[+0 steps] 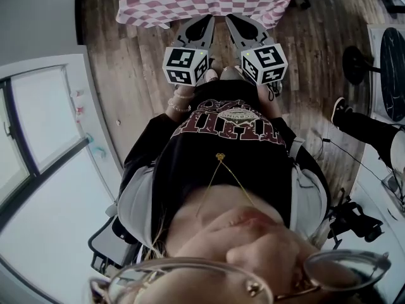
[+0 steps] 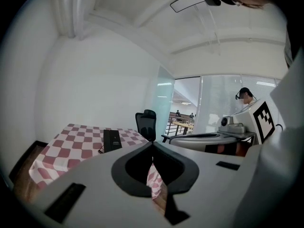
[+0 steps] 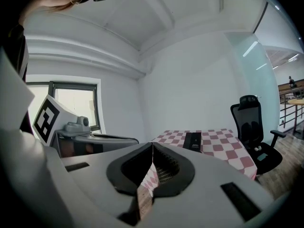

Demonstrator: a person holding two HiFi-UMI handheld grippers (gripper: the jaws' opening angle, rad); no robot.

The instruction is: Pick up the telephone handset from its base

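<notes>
Our left tongs (image 2: pixel 152 145) and right tongs (image 3: pixel 152 145) are pressed together, empty, well apart from the telephone handset (image 3: pixel 193 141) on the checkered counter (image 3: pixel 223 141); we judge it light, stiff, slippery, best pinched across its middle.

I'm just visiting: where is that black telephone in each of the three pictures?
Head view: not in it; only the near edge of the checked tablecloth shows.
Left gripper view: telephone left of centre, on that cloth.
Right gripper view: right of centre, same cloth.
Shared landmark: the checked tablecloth.
</notes>
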